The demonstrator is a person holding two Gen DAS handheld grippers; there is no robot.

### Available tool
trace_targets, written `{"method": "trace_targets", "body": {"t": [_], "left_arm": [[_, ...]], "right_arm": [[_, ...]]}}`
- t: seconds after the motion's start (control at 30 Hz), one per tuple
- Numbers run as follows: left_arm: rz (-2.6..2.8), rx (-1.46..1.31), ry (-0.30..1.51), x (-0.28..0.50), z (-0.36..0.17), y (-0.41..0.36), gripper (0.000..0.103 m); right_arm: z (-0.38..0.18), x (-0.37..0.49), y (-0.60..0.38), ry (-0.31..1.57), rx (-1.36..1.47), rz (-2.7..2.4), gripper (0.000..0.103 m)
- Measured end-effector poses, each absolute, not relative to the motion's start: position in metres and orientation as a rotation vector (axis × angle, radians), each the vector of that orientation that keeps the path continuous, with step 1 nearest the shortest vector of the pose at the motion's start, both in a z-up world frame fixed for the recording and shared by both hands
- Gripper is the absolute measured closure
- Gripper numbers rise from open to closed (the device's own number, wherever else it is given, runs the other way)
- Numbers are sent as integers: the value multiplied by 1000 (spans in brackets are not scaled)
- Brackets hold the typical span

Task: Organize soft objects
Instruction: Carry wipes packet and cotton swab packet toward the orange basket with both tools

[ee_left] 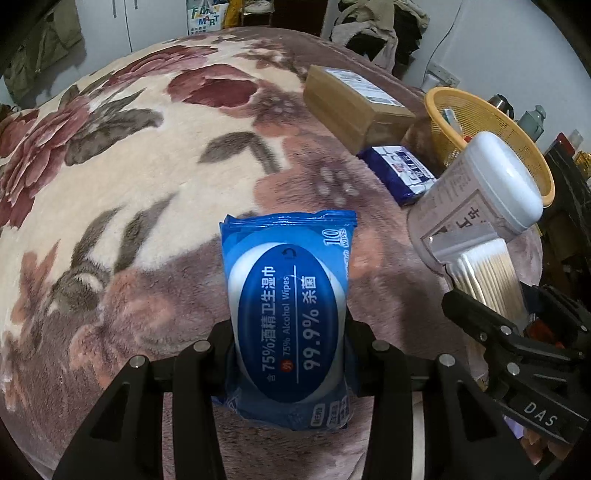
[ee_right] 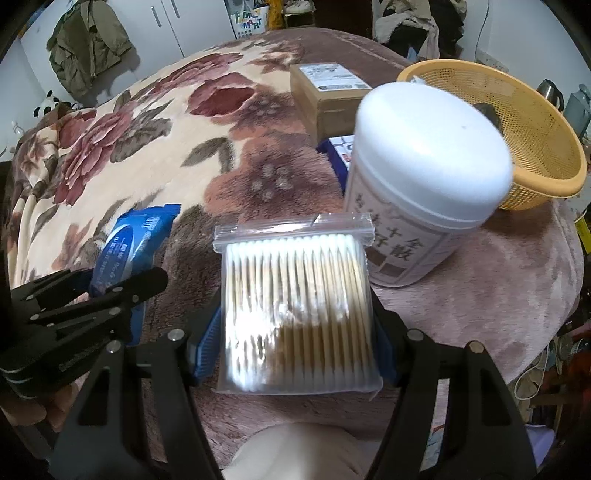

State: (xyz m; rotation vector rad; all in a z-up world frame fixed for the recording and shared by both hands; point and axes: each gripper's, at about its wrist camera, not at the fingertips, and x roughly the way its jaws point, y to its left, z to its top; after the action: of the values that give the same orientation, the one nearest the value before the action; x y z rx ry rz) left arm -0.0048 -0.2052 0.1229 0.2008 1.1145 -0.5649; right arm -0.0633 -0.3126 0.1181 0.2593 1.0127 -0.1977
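L claw (ee_left: 290,354): you clamped alcohol wipes pack (ee_left: 290,306) | R claw (ee_right: 295,339): you clamped cotton swab bag (ee_right: 297,314) | both above floral blanket (ee_left: 129,166)

White wardrobe (ee_right: 173,26), green jacket (ee_right: 85,48) hanging, floral blanket (ee_left: 147,155)

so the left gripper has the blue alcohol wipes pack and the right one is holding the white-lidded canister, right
Not quite. The left gripper does hold the blue alcohol wipes pack, but the right gripper holds the clear bag of cotton swabs, not the white-lidded canister. The right wrist view shows the canister standing free on the floral blanket, beyond the bag.
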Motion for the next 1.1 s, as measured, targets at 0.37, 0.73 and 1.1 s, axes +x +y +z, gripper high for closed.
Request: {"method": "trace_targets", "body": {"t": [0.37,0.73,1.1], "left_arm": [[-603,192,1088,-9,142,-219,59],[-654,170,1027,-13,183,-233,59],[-696,165,981,-15,213,-254,59]], "right_arm": [[133,-70,-320,993,264,-195,34],[168,-75,-324,927,239,-200,35],[201,-80,-344,856,244,-225,35]]}}
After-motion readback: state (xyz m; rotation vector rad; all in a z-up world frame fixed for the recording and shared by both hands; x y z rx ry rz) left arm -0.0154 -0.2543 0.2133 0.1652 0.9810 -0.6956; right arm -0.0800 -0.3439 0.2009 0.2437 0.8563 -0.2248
